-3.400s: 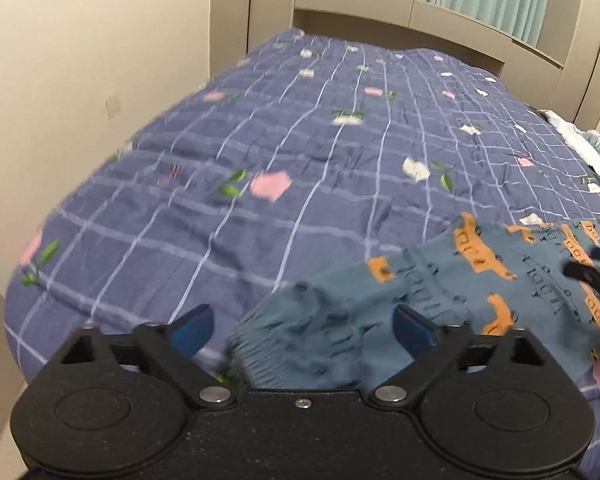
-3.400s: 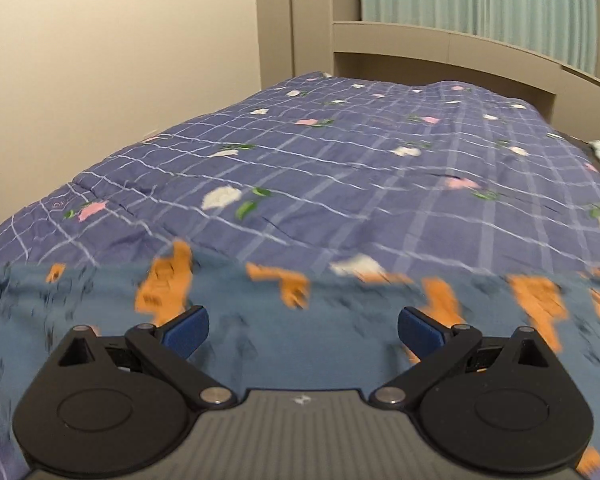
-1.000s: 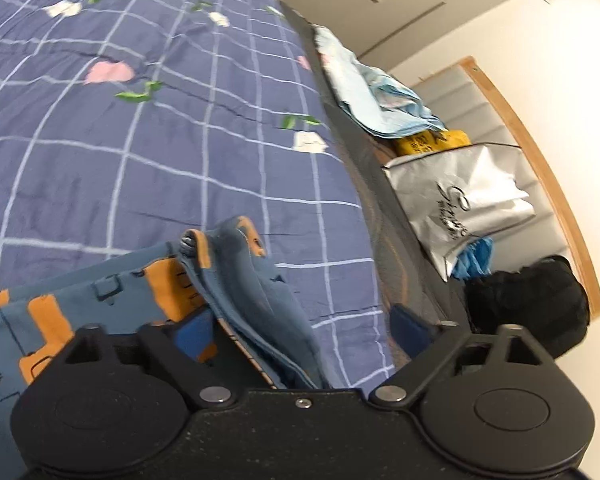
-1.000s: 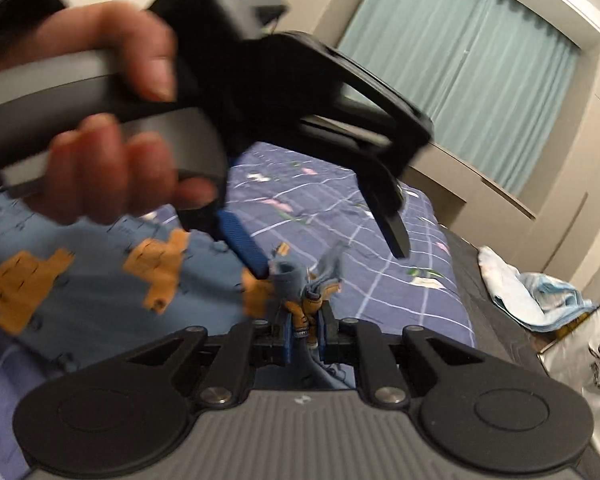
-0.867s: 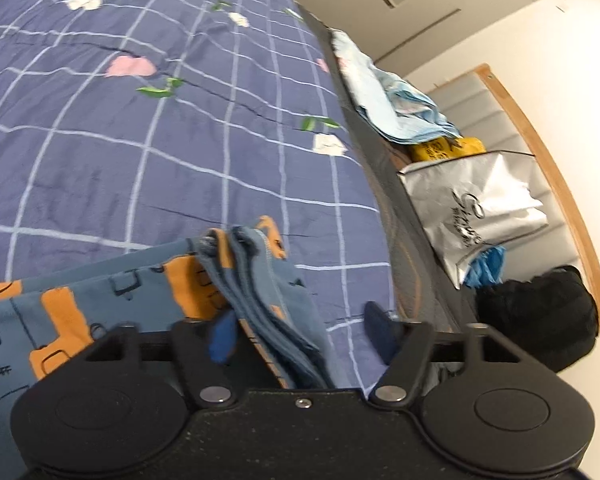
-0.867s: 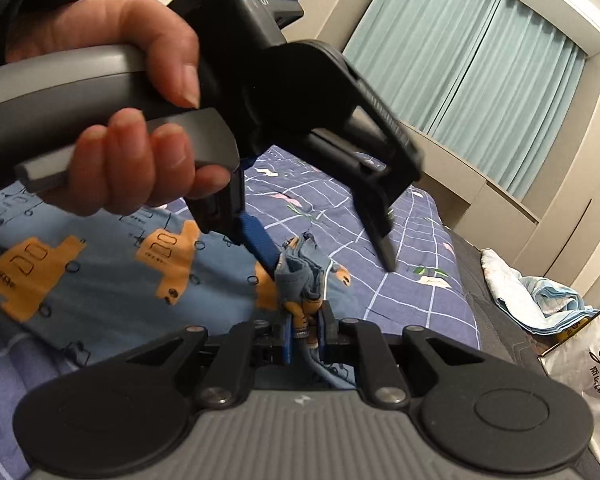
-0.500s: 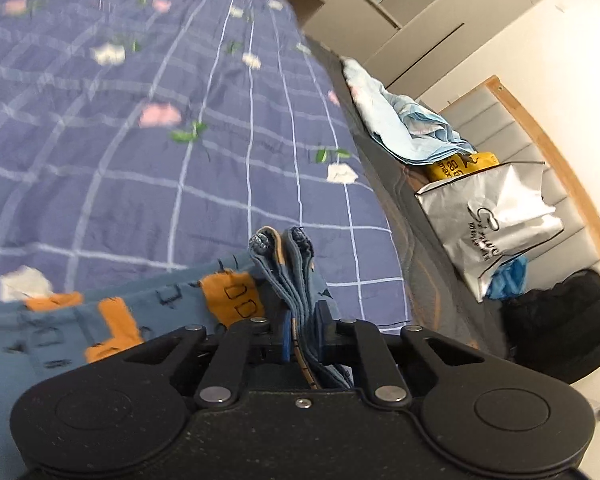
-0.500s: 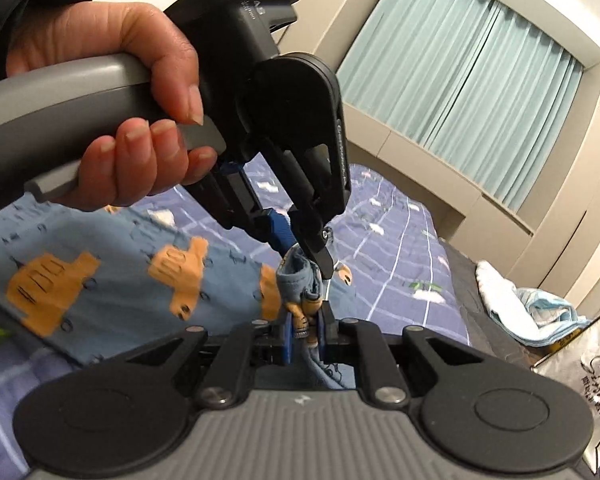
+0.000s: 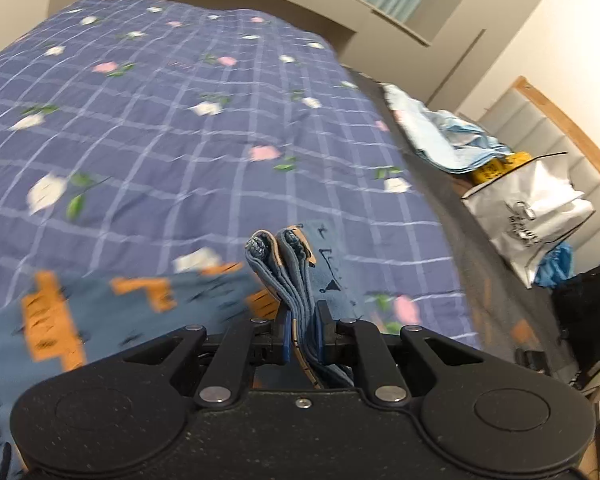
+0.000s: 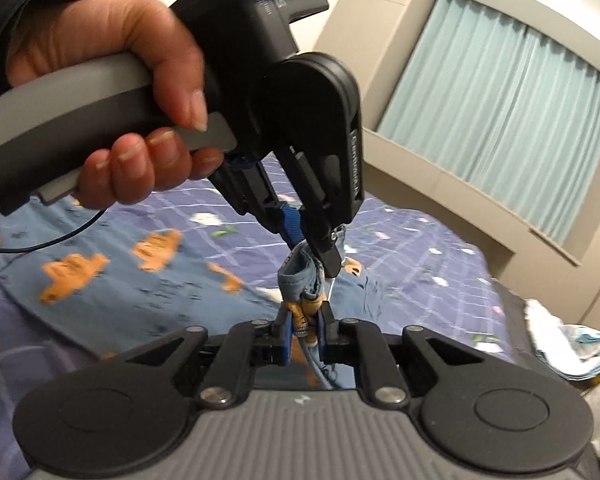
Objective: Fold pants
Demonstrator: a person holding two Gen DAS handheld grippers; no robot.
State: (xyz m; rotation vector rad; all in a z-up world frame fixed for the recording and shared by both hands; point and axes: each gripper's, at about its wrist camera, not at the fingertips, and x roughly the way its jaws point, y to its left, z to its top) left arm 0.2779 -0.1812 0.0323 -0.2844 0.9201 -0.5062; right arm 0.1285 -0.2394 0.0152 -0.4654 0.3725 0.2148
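Over the quilt [image 9: 172, 128], we hold one pair of pants [image 9: 296, 276]. Left gripper [image 9: 302, 331] and right gripper [image 10: 303, 334] each pinch its bunched edge, close together.

even, soft indoor light with no hard shadows and no glare. both views bulge with fisheye curve, dark at the corners. motion blur smears the pants [image 9: 100, 300] and the bed [image 9: 160, 128] cover's near edge; the gripper bodies up close stay sharp.
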